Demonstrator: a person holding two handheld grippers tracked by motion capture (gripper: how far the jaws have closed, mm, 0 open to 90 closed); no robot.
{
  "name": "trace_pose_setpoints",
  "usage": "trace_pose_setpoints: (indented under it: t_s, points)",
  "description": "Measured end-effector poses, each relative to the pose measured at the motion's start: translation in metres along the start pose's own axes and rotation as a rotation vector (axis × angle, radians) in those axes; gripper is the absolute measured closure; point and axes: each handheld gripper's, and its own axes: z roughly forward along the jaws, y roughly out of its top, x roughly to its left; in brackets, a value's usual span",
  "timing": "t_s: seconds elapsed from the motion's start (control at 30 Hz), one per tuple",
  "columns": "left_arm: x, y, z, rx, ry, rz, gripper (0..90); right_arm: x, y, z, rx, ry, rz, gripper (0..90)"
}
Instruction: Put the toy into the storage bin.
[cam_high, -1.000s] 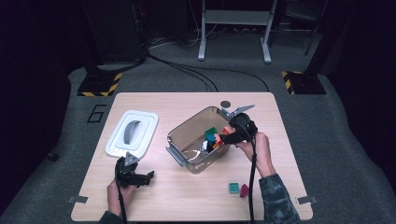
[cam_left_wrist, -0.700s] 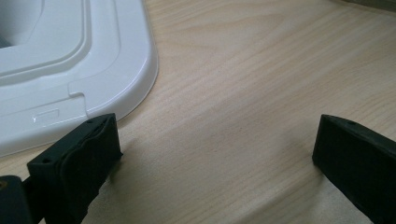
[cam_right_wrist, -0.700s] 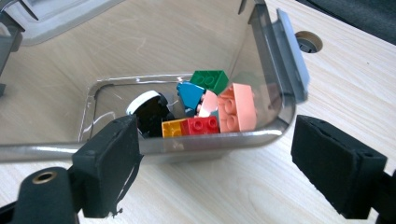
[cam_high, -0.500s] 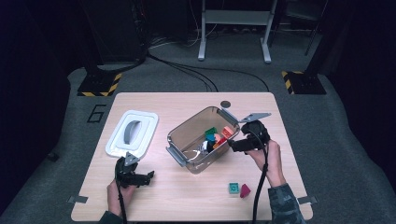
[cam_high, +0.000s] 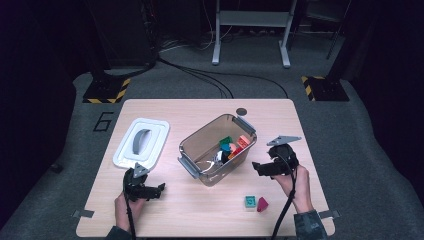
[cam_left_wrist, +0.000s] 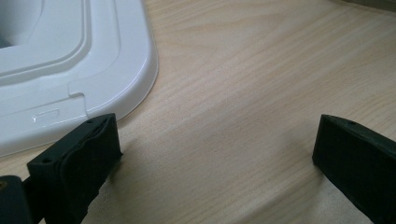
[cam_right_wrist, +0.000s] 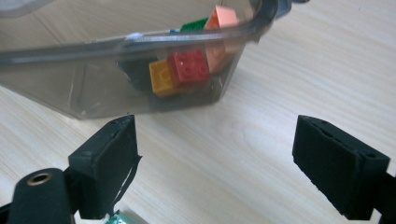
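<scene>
One clear plastic bin (cam_high: 210, 159) stands at the middle of the wooden counter (cam_high: 200, 210), set at a slant, with a grey latch handle at each short end. Its contents lie heaped at the end nearer the right gripper (cam_high: 256, 168): a green brick (cam_high: 225, 142), a salmon-orange brick (cam_high: 243, 141), a teal piece, a red brick and something dark beneath them. In the right gripper view the red brick (cam_right_wrist: 189, 66) and a yellow brick (cam_right_wrist: 161, 76) press against the bin's wall, with the orange one above them. The rest of the bin's floor is bare.

One white lid (cam_high: 141, 144) with a grey recessed grip lies flat on the counter to the left of the bin, well apart from it.

Two loose pieces rest on the counter near its front edge, touching each other: a teal block (cam_high: 250, 201) and a dark red wedge (cam_high: 262, 204).

Right gripper: held level just beside the bin's right end, between the bin and the two loose pieces. Its jaws have just been opening and stand wide with nothing between them.

Left gripper (cam_high: 159, 189): low over the counter just in front of the lid's corner (cam_left_wrist: 116, 88), jaws wide apart and empty
</scene>
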Motion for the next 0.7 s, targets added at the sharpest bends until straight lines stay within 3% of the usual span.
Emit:
trace_pose_setpoints:
  t_s: [0.4,0.7]
  points:
    - [0.000,0.000,0.000,0.000,0.000,0.000,0.7,0.004,-0.037,0.018,0.044,0.035,0.030,12.6]
    - [0.000,0.000,0.000,-0.001,-0.002,-0.007,0.7,0.010,-0.067,0.030,0.109,0.063,0.047,10.7]
